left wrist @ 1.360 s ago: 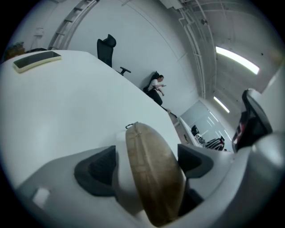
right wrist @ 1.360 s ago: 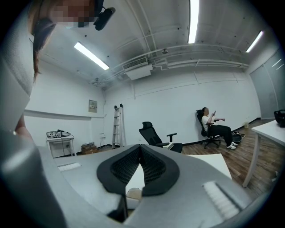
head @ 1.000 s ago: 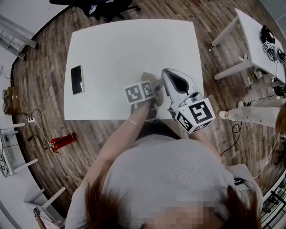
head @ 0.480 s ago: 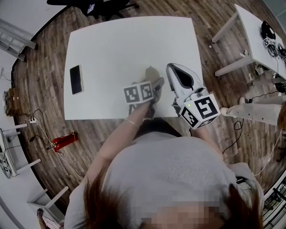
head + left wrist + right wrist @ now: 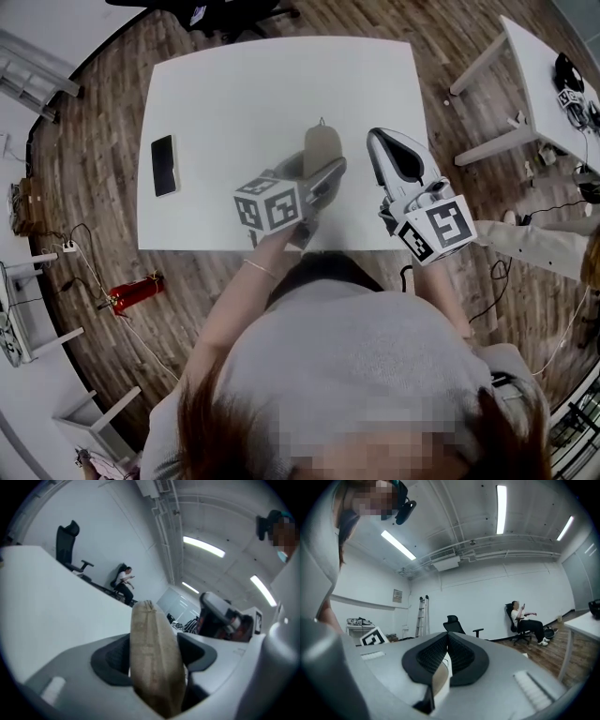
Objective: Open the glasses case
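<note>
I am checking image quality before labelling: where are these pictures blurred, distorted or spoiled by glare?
Head view: strong fisheye, the white table has bowed edges, no glare on it. Left gripper view: the glasses case is close and soft, the ceiling lamps burn white. Right gripper view: the far room is sharp, the corners dark, a ceiling lamp blown out.

Left hand-held gripper (image 5: 326, 178) just closed onto the case (image 5: 322, 148); right hand-held gripper (image 5: 447, 648) seemingly shut.
</note>
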`<state>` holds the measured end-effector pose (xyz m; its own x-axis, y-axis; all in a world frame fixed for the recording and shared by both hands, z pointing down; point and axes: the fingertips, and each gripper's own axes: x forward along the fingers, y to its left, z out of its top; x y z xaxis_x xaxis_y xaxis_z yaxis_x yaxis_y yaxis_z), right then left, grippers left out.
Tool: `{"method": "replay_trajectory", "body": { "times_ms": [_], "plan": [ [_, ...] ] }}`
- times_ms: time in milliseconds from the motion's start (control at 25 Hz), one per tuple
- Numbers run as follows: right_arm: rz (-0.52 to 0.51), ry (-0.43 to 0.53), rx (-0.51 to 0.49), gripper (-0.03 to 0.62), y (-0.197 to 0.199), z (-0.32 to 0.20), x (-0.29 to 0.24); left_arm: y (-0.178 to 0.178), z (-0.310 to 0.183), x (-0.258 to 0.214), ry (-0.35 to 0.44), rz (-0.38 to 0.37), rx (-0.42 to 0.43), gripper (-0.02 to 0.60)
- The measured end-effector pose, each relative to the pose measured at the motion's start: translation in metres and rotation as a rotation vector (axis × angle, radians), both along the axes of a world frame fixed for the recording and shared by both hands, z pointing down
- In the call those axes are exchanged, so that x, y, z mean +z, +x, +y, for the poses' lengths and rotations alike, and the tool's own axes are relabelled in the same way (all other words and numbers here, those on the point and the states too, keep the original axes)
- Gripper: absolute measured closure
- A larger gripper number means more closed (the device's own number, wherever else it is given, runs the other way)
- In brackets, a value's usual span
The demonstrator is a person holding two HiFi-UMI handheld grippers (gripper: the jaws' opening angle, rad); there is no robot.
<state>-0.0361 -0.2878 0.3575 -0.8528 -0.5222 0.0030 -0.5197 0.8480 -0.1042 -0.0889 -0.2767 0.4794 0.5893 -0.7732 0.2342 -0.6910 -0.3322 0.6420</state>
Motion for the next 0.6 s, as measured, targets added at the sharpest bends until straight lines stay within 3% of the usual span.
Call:
{"method": "replay_trajectory", "body": {
  "times_ms": [160, 240, 280, 360, 480, 600],
  "plan": [
    [0.164, 0.187, -0.014, 0.588, -0.002, -0.015, -0.005, -0.004, 0.006, -0.055, 0.180, 0.013, 0.113, 0.289],
    [0.217, 0.218, -0.052, 0.588, -0.010, -0.024, -0.003, -0.004, 0.011, -0.076, 0.238, 0.042, 0.178, 0.288],
    [0.215, 0.212, -0.102, 0.576, -0.014, -0.026, -0.002, -0.002, 0.014, -0.084, 0.261, 0.050, 0.216, 0.288],
    [0.189, 0.205, -0.273, 0.449, -0.023, -0.026, -0.003, 0.001, 0.021, -0.095, 0.295, 0.064, 0.295, 0.288],
    [0.123, 0.173, -0.501, 0.425, -0.029, -0.021, -0.015, 0.004, 0.030, -0.105, 0.320, 0.092, 0.380, 0.288],
    [0.013, 0.037, -0.720, 0.416, -0.034, -0.016, -0.026, 0.006, 0.037, -0.111, 0.346, 0.136, 0.438, 0.288]
  ]
}}
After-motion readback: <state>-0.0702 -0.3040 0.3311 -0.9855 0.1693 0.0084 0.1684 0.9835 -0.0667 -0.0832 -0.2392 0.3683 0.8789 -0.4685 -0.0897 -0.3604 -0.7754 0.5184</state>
